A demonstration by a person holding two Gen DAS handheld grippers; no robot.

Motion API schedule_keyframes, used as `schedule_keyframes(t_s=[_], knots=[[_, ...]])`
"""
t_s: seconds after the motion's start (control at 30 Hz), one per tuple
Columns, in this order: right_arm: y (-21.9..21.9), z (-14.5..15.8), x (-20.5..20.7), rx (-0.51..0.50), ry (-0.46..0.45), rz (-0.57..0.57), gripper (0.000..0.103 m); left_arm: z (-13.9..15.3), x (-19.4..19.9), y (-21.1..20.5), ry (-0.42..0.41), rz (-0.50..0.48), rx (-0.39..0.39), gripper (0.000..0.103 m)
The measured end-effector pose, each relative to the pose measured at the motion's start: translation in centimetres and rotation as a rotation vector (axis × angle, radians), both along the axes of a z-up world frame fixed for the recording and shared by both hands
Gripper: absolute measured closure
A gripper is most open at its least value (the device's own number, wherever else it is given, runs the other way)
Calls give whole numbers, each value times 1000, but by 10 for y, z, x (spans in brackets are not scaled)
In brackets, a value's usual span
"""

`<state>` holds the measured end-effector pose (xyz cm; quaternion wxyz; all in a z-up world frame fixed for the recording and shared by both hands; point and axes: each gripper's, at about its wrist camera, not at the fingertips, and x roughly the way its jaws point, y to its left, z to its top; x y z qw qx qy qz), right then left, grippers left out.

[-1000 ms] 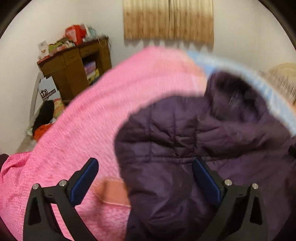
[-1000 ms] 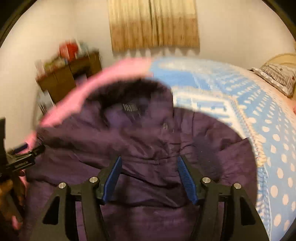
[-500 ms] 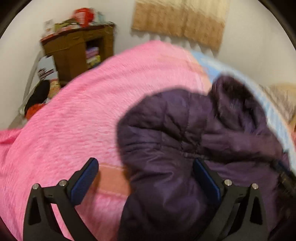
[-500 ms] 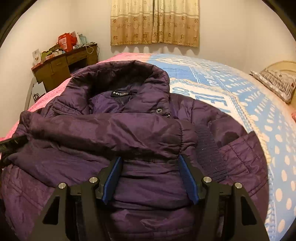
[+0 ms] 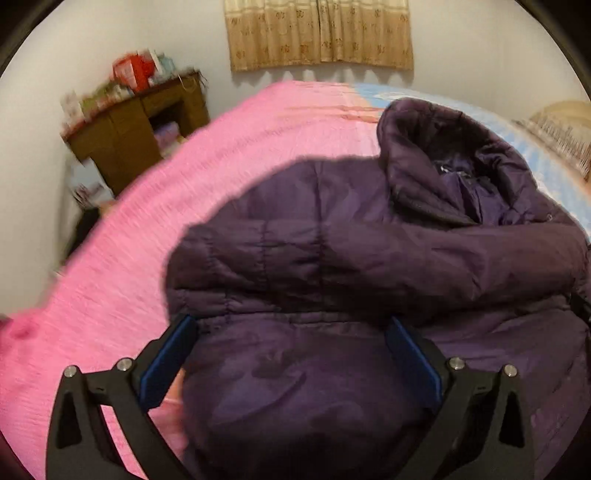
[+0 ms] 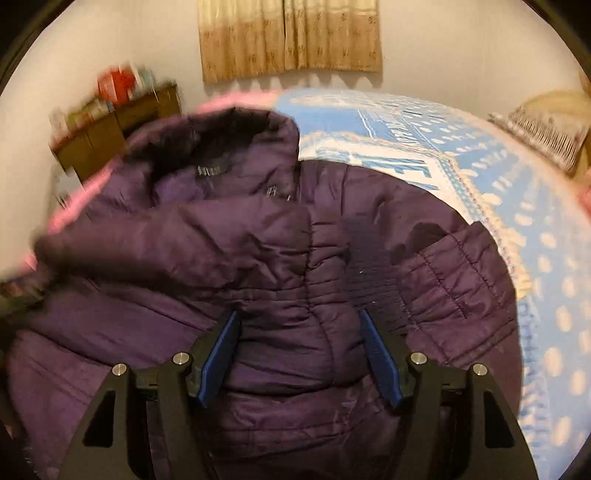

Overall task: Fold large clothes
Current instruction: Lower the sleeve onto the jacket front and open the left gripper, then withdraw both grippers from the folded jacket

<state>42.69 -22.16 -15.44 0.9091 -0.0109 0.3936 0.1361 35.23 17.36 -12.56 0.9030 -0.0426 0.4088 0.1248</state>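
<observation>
Purple quilted jacket (image 5: 332,258) lies on a bed, both claws spread above it.

From the left wrist, the jacket rests on the pink blanket (image 5: 184,206), one sleeve (image 5: 424,258) folded across its chest and the collar toward the curtain (image 5: 317,33); the left claw (image 5: 291,354) stands wide, nothing pinched. From the right wrist (blurred), the jacket (image 6: 258,258) also spreads onto the blue dotted cover (image 6: 535,240); the right claw (image 6: 299,350) is spread, jacket fabric between its pads but not squeezed. Its jaws have just been opening a little.
</observation>
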Motion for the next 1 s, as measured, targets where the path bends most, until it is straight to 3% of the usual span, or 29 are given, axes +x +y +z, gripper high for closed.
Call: schedule_keyframes(t_s=[0.2, 0.47, 0.53, 0.7, 0.8, 1.0], knots=[[4, -4, -3, -52, -20, 13, 35, 2, -1, 2, 5, -6, -18, 0], [5, -3, -7, -47, -29, 9, 34, 1, 0, 4, 31, -40, -71, 0], [3, -2, -8, -35, -29, 13, 32, 6, -10, 3, 2, -48, -77, 0], [-5, 6, -15, 21, -31, 51, 31, 38, -35, -1, -87, -78, -11, 0], [-17, 15, -26, 79, -27, 86, 31, 74, -44, 0, -180, -117, -27, 0], [-45, 48, -36, 110, -133, 79, 31, 100, -24, -17, -208, -182, 82, 0]])
